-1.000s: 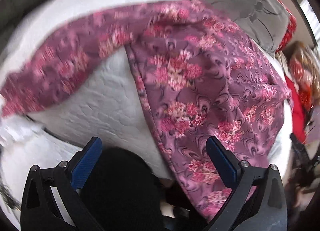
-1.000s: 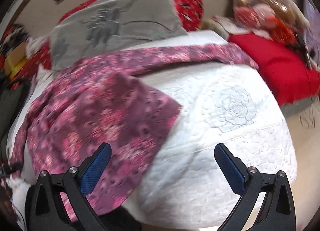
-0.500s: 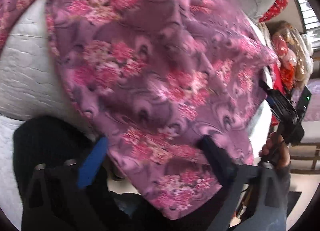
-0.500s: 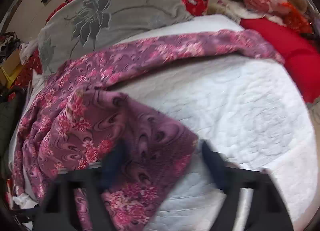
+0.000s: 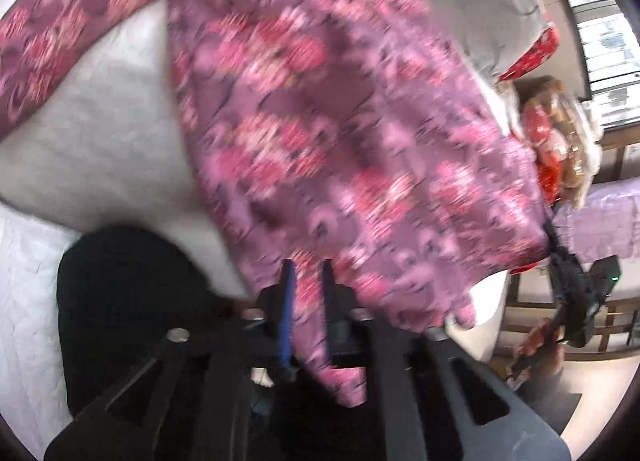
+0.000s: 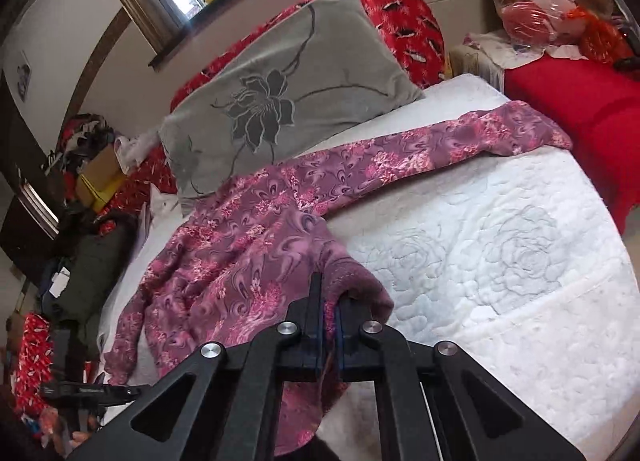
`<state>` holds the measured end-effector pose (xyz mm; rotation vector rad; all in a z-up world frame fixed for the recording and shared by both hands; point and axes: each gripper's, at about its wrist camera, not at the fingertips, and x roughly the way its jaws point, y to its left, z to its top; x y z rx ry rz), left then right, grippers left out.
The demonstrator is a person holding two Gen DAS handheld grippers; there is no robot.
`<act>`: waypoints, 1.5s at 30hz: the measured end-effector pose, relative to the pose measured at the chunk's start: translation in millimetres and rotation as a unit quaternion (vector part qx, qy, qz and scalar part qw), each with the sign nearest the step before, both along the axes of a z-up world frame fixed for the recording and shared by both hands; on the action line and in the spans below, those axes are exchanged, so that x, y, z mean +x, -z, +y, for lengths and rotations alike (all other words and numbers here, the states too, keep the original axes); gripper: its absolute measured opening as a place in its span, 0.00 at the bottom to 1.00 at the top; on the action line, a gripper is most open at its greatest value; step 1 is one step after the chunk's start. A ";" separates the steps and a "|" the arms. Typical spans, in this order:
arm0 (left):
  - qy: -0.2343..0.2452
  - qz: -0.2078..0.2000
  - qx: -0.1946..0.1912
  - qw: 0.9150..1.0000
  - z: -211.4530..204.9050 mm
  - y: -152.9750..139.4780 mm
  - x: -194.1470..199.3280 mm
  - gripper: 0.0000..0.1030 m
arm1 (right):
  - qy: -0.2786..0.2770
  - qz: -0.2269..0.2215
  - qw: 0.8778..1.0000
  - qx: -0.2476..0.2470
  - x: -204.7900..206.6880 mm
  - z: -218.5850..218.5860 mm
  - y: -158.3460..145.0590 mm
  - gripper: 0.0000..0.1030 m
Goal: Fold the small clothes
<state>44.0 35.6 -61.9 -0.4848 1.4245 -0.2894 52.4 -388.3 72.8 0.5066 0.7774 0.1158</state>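
Observation:
A purple garment with pink flowers (image 6: 256, 237) lies spread on the white quilted bed (image 6: 500, 261); it also fills the left wrist view (image 5: 340, 133). One sleeve (image 6: 500, 137) stretches toward the far right. My left gripper (image 5: 306, 281) is shut on the garment's near hem. My right gripper (image 6: 328, 301) is shut on another part of the near edge, with cloth bunched between the fingers. The right gripper also shows in the left wrist view (image 5: 576, 293) at the garment's right corner.
A grey flower pillow (image 6: 288, 101) and red patterned bedding (image 6: 404, 33) lie at the head of the bed. A red cushion (image 6: 580, 101) and a bagged doll (image 6: 540, 1) sit at right. Boxes and clutter (image 6: 88, 165) stand at left. A black object (image 5: 128, 301) lies near the left gripper.
Both grippers were open above the garment one second ago. They came down onto its near edge and closed on the cloth, which now lifts at both held points.

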 end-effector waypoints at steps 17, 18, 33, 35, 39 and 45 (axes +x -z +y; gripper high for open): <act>0.015 0.083 -0.076 0.993 -19.3 37.7 -15.9 0.02 | -0.002 0.038 0.999 0.034 6.7 5.4 37.1 0.03; 0.011 0.068 -0.083 0.994 -17.2 29.4 -14.4 0.02 | -0.002 0.034 0.999 0.036 5.6 5.6 34.4 0.03; -0.044 -0.020 -0.082 0.995 99.1 -87.4 -25.5 0.02 | -0.040 -0.024 0.995 0.083 -83.7 11.8 -45.4 0.03; -0.033 0.012 -0.060 0.998 90.2 -66.5 -27.8 0.02 | -0.036 0.002 0.996 0.079 -97.4 12.1 -33.1 0.03; -0.035 0.077 -0.040 0.996 98.5 -19.2 -46.5 0.03 | -0.020 0.089 0.994 0.059 -112.5 10.8 18.6 0.03; -0.044 0.014 -0.026 0.999 129.0 -50.4 -40.1 0.04 | -0.006 0.222 0.974 0.053 -113.0 11.6 86.9 0.09</act>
